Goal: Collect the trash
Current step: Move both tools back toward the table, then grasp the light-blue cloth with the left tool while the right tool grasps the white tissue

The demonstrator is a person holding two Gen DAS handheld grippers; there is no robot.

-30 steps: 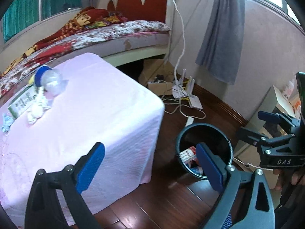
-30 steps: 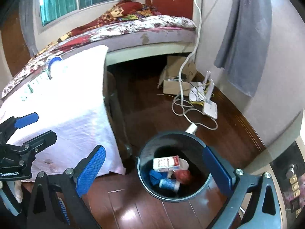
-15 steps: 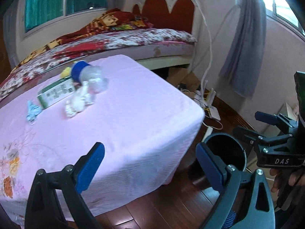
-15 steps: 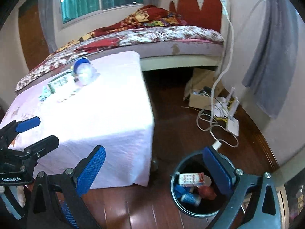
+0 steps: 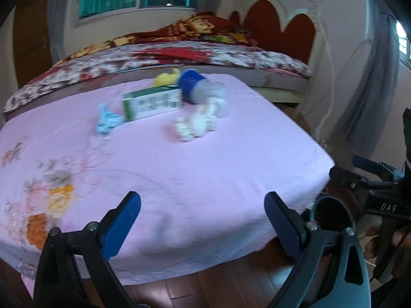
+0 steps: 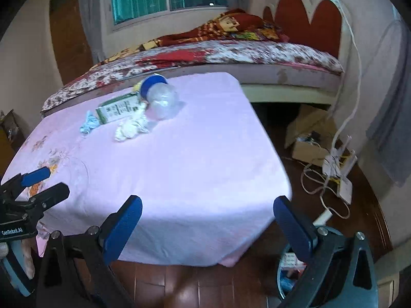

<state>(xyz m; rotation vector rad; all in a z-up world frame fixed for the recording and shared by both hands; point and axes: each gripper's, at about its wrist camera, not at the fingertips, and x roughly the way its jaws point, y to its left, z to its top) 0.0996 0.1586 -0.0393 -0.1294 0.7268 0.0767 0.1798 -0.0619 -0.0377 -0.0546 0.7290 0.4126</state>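
The left view is blurred, so print on the green-and-white carton (image 5: 151, 104) cannot be read. The trash bin (image 6: 287, 279) sits on the floor by the table's near right corner, mostly hidden behind the right gripper's frame; only scraps of its contents show. The left gripper (image 5: 203, 224) and the right gripper (image 6: 208, 227) both hover level in front of the table (image 6: 195, 169), pointing across its pink cloth. Both have their fingers spread wide, holding nothing and touching nothing. The remaining trash lies together at the table's far side: the carton, a clear bottle with a blue cap (image 6: 160, 95), a crumpled white tissue (image 6: 131, 128) and a pale blue scrap (image 6: 88, 124).
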